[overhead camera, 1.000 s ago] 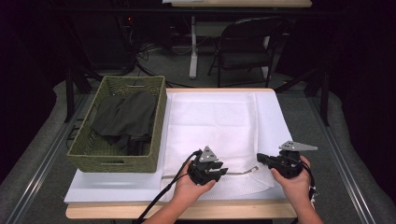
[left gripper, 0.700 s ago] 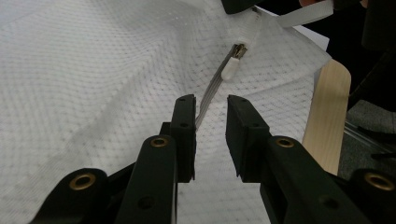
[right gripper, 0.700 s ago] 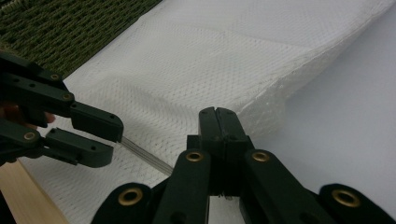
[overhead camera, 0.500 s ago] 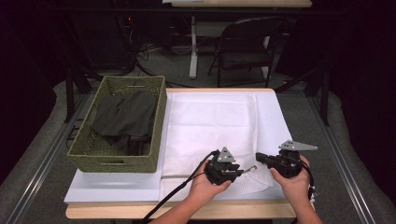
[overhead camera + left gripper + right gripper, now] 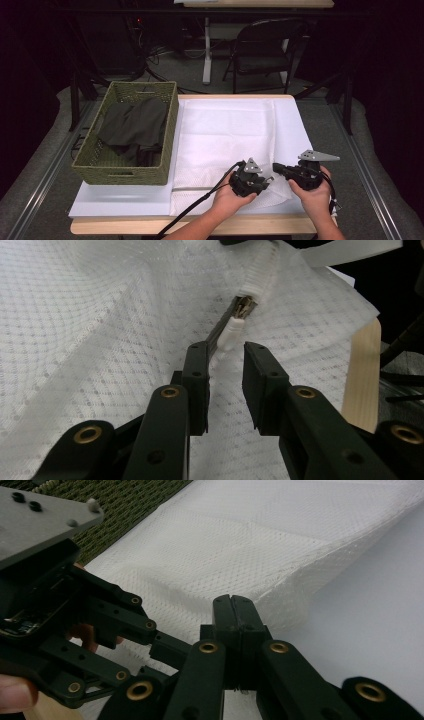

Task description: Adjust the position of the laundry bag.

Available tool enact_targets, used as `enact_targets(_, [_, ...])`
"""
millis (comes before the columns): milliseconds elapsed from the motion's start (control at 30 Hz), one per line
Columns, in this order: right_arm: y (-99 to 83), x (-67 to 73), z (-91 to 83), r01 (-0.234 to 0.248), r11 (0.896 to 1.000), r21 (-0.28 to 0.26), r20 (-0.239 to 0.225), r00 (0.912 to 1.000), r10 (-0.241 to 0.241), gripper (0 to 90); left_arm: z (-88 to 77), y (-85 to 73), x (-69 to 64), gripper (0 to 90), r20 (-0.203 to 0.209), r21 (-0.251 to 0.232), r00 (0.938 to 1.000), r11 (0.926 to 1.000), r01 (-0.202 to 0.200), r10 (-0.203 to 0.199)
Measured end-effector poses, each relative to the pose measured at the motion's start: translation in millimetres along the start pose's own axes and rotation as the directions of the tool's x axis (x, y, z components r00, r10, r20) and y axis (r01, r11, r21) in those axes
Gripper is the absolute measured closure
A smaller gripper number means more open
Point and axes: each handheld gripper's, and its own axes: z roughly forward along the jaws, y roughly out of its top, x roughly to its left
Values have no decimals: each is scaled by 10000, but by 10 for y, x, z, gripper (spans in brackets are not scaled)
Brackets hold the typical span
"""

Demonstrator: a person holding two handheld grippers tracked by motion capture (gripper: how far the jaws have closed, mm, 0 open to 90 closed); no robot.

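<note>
Resting near the front edge of the table (image 5: 125, 205), the white mesh bag (image 5: 225, 135) lies spread flat, w/ both grippers at its near right corner. Left gripper (image 5: 225, 367) has its jaws a bit apart, straddling the bag's zipper line: the zipper pull (image 5: 243, 307) sits just ahead of the tips, and the dark zipper tape runs back from it along the inner face of one jaw; the pads aren't pressing on it as far as the left gripper view shows. Right gripper (image 5: 234, 611) is clenched tight, jaws flat together; its tips sit at the bag's folded edge, and whether mesh is pinched between them can't be told. From the right gripper, the left one is just beside it, nearly nose to nose. Beyond the left gripper, well apart, stands the green wicker basket (image 5: 165, 150) w/ dark clothes (image 5: 132, 125) inside.
</note>
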Motion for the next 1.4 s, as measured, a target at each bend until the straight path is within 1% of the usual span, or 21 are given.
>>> enact_targets(133, [2, 7, 0, -2, 10000, -31, -43, 10000, 2, 900, 33, 9, 20, 734, 80, 30, 10000, 10000, 1, -2])
enact_targets(233, [1, 15, 1, -61, 10000, -31, -73, 10000, 61, 900, 45, 12, 5, 727, 37, -46, 10000, 10000, 25, -24])
enact_targets(267, [5, 22, 1, -46, 10000, -2, -123, 9999, 46, 900, 46, 19, 6, 725, 171, -33, 9998, 10000, -66, 67])
enact_targets(300, [5, 27, 4, -63, 10000, -38, -139, 9999, 62, 900, 50, 22, 2, 726, 169, -44, 9998, 10000, -75, 76])
enact_targets(467, [7, 46, 11, -6, 10000, -52, -144, 9999, 5, 900, 71, 23, -14, 765, 52, 4, 9999, 9999, -140, 140])
enact_targets(500, [7, 47, 11, 6, 10000, -38, -139, 9999, -6, 900, 71, 21, -15, 787, 46, 11, 9999, 9999, -153, 153])
enact_targets(533, [7, 46, 10, -6, 10000, -52, -161, 9999, 5, 900, 69, 20, -19, 803, -29, 34, 9998, 9998, -214, 215])
enact_targets(567, [5, 40, 9, 1, 10000, -84, -135, 9999, -2, 900, 64, 19, -22, 815, 45, 83, 9994, 9994, -333, 332])
enact_targets(633, [5, 38, 7, -11, 10000, -72, -135, 9999, 10, 900, 65, 18, -28, 820, 7, 70, 9994, 9994, -340, 340])
enact_targets(800, [-3, 28, 5, -26, 9999, -121, -122, 9999, 25, 900, 46, 11, -32, 823, 106, 48, 9994, 9995, -323, 323])
enact_targets(867, [-7, 6, 1, -132, 9998, -139, -137, 9998, 130, 900, 38, 8, -28, 825, 111, 22, 9993, 9994, -344, 344])
enact_targets(900, [-10, 2, 3, -183, 9997, -155, -148, 9997, 181, 900, 38, 7, -33, 825, 19, 21, 9994, 9994, -353, 353])
enact_targets(967, [-11, -3, 6, -186, 9997, -162, -183, 9997, 183, 899, 35, 7, -26, 826, 91, 93, 9991, 9991, -418, 417])
enact_targets(1000, [-13, -5, 10, -184, 9997, -175, -172, 9997, 181, 891, 37, 3, -22, 826, 166, 106, 9990, 9991, -418, 416])
enact_targets(1033, [-17, -14, 8, -248, 9995, -185, -119, 9996, 246, 843, 45, -1, -22, 826, 129, 124, 9990, 9990, -418, 417])
enact_targets(1100, [-17, -26, 9, -251, 9995, -203, -192, 9995, 247, 816, 49, -6, -21, 826, 114, 191, 9992, 9990, -396, 393])
enact_targets(1133, [-18, -26, 4, -289, 9994, -199, -147, 9995, 286, 785, 54, -7, -21, 827, 124, 175, 9992, 9991, -374, 372])
enact_targets(1267, [-25, -33, -13, -390, 9992, -68, -92, 9992, 389, 739, 59, -7, -22, 827, 145, 163, 9991, 9991, -393, 390])
enact_targets(1333, [-33, -49, -29, -337, 9994, 11, -59, 9994, 337, 713, 58, -11, -22, 827, 59, 146, 9993, 9992, -372, 371])
enact_targets(1367, [-38, -49, -39, -440, 9990, 42, -22, 9990, 440, 699, 58, -12, -21, 827, 45, 125, 9995, 9995, -303, 302])
enact_targets(1400, [-46, -54, -44, -465, 9989, 26, 17, 9989, 465, 690, 52, -11, -12, 827, 128, 167, 9994, 9993, -321, 319])
